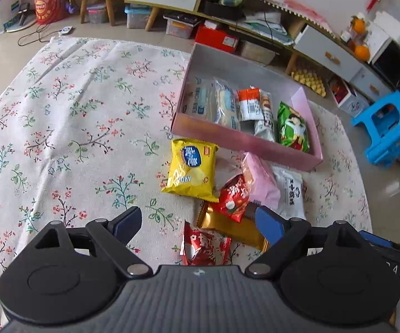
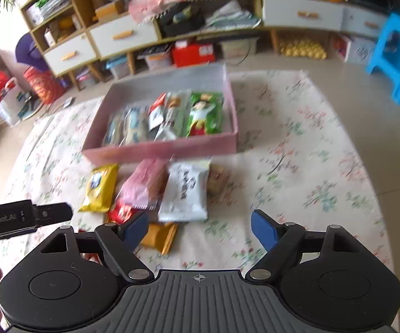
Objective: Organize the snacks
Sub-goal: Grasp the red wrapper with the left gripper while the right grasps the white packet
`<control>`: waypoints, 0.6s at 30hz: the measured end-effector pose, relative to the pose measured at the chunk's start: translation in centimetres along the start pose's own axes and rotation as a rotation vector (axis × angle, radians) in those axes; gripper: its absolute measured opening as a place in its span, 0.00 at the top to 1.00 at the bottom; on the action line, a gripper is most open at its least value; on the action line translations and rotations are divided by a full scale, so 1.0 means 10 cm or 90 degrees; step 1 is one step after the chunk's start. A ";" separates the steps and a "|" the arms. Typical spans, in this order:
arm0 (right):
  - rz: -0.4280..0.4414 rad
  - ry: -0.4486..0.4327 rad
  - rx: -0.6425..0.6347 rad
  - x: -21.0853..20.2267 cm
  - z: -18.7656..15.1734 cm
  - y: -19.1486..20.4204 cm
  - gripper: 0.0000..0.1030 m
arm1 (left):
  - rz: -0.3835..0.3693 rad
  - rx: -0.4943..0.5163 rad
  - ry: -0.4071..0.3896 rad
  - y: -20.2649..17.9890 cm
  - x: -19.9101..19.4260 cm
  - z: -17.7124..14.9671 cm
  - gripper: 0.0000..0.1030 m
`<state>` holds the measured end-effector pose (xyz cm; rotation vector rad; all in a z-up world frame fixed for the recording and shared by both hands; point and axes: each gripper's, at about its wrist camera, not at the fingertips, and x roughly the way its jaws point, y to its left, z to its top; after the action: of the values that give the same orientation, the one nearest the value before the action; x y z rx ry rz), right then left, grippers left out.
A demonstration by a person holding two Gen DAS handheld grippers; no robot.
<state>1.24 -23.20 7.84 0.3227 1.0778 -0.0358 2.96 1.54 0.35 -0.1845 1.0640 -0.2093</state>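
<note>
A pink box (image 1: 244, 143) on the floral cloth holds several snack packets, among them a green one (image 1: 294, 127). In front of it lie loose snacks: a yellow chip bag (image 1: 191, 169), a pink packet (image 1: 261, 179), a white packet (image 1: 290, 191), red packets (image 1: 233, 197) and a gold packet (image 1: 227, 226). My left gripper (image 1: 200, 222) is open and empty above the red and gold packets. My right gripper (image 2: 200, 224) is open and empty, just short of the white packet (image 2: 184, 191). The box (image 2: 161, 149) shows blurred in the right wrist view.
The floral cloth (image 1: 75, 125) covers the floor. Low cabinets with drawers (image 1: 330, 55) and storage boxes stand behind the box. A blue plastic stool (image 1: 391, 127) stands at the right. The left gripper's body (image 2: 25, 216) shows at the right wrist view's left edge.
</note>
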 end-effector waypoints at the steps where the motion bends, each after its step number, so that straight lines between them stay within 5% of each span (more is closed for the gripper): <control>1: 0.004 0.007 -0.002 0.02 0.00 -0.01 0.20 | -0.002 0.000 0.004 0.02 0.01 -0.01 0.15; 18: 0.003 0.039 0.035 0.12 0.04 -0.13 0.20 | 0.012 0.061 0.065 0.01 0.24 -0.22 0.15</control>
<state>1.90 -24.42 6.61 0.3787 1.1373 -0.0515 2.15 0.90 -2.75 -0.0774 1.1534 -0.2538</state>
